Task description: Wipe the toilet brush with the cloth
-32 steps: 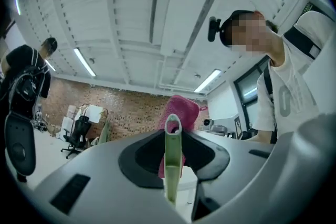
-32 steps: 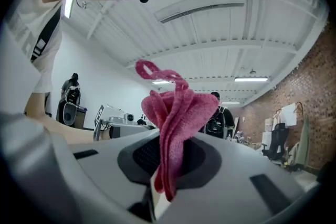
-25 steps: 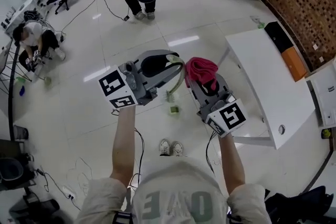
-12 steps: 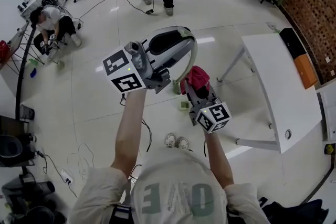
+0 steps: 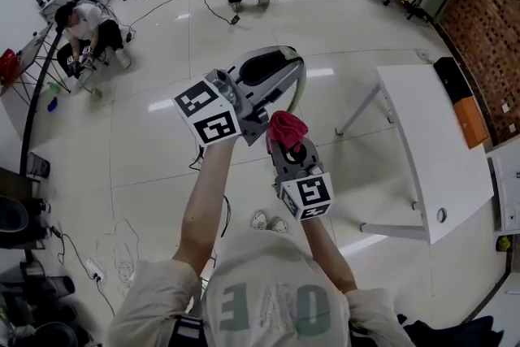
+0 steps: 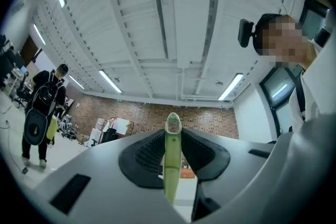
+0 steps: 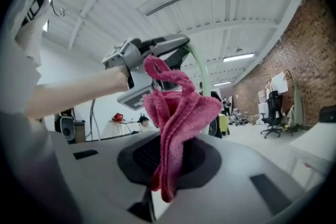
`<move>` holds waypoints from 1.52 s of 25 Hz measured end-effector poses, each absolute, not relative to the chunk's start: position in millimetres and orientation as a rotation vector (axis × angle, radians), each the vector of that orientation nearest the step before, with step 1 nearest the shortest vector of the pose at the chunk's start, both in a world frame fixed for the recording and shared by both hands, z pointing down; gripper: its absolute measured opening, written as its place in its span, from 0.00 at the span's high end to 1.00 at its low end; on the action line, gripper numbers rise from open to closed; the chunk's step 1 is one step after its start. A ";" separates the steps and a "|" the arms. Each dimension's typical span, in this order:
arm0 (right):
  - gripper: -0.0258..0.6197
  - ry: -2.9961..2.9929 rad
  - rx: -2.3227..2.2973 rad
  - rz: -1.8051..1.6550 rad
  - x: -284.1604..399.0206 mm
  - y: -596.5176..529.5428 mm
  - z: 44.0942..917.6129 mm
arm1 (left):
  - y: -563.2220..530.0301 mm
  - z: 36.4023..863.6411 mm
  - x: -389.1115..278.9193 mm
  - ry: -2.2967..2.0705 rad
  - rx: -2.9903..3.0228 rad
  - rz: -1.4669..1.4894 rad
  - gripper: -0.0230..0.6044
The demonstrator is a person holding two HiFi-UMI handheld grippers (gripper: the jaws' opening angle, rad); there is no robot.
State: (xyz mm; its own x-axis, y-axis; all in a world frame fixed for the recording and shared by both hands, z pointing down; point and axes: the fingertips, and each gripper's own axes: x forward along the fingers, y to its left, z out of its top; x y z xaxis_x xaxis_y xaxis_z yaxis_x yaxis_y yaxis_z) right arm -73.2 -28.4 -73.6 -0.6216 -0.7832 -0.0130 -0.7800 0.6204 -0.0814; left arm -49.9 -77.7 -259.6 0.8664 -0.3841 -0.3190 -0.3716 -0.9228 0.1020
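The only readable print is on the front of the person's shirt [image 5: 276,309], where large pale letters, seen upside down in the head view, spell "OVE". The left marker cube [image 5: 208,116] and the right marker cube [image 5: 307,195] carry black-and-white square code patterns, not letters or numbers.

A white table [image 5: 431,150] stands beside the brick wall [image 5: 487,12].
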 end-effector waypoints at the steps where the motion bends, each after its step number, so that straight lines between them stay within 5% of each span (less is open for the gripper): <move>1: 0.91 2.780 -1.395 -0.114 -71.7 -33.5 -69.7 | -76.2 -259.6 -47.7 -0.600 2.994 -0.530 0.80; 20: 0.91 2.602 -1.546 0.112 -39.1 -59.7 -155.2 | -82.6 -229.9 -28.1 -0.587 2.973 -0.472 0.80; 38: 0.91 2.604 -1.968 -0.281 96.6 -75.2 -3.1 | -108.3 -197.1 -26.9 -0.284 3.022 -0.593 0.80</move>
State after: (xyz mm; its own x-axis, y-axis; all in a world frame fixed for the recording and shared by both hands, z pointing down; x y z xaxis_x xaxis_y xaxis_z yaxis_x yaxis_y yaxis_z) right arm 96.6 -75.2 -3.1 -0.2724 -0.9392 0.2093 -0.9622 0.2667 -0.0554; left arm -26.9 -108.3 -197.1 0.9097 -0.1887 -0.3698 -0.1700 -0.9819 0.0830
